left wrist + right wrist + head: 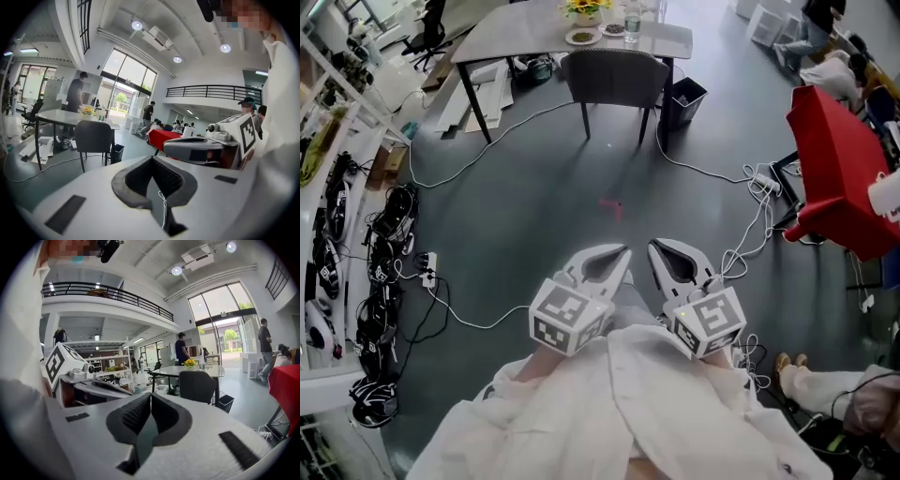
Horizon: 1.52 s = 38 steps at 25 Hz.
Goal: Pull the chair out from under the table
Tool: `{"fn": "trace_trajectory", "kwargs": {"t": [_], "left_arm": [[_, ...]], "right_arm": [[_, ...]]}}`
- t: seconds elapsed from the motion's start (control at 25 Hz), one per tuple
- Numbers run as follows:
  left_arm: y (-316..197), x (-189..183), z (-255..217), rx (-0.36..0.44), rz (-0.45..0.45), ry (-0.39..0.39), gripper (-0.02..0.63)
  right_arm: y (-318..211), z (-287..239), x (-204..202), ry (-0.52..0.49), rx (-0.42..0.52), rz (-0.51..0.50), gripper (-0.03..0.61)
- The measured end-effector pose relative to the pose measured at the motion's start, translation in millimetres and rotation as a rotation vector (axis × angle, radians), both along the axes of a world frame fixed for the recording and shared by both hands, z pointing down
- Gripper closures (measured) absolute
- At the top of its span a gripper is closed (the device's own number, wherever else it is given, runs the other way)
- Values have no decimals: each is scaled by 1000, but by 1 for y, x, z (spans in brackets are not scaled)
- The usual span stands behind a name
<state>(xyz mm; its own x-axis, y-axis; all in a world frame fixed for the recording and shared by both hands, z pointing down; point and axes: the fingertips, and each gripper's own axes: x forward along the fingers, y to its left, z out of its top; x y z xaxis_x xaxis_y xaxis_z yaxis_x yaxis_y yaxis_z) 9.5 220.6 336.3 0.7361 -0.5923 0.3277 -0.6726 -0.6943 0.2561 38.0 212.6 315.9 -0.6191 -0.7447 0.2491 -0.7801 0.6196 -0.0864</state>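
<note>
At twelve o'clock, well away: chair [614, 80] against worktop [525, 37]. At six o'clock: my left tongs [623, 253] and right tongs [656, 247], both closed, empty.

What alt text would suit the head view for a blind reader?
Seen from above, a person in white holds the left gripper and right gripper, both shut and empty, side by side over a grey floor. Farther off, a dark chair sits tucked under a table, cables trailing across the floor.
</note>
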Motion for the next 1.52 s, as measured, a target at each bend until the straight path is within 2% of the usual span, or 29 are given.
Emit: {"fn": "trace_trajectory", "kwargs": {"t": [0.2, 0.36, 0.6, 0.84, 1.16, 1.52], "left_arm": [[-88, 10, -13, 43, -36, -22, 600], [-146, 19, -16, 52, -71, -8, 600], [-198, 29, -14, 35, -96, 4, 598], [-240, 24, -1, -3, -132, -1, 600], [-313, 11, 7, -16, -129, -4, 598], [-436, -16, -12, 8, -77, 9, 600]], "right_arm": [[-90, -15, 19, 9, 41, -27, 575], [-148, -17, 36, 16, 51, -29, 575], [-193, -11, 44, 7, 31, -53, 575], [-229, 7, 59, 8, -20, -24, 575], [-304, 12, 53, 16, -21, 5, 575], [-422, -6, 29, 14, 10, 57, 575]]}}
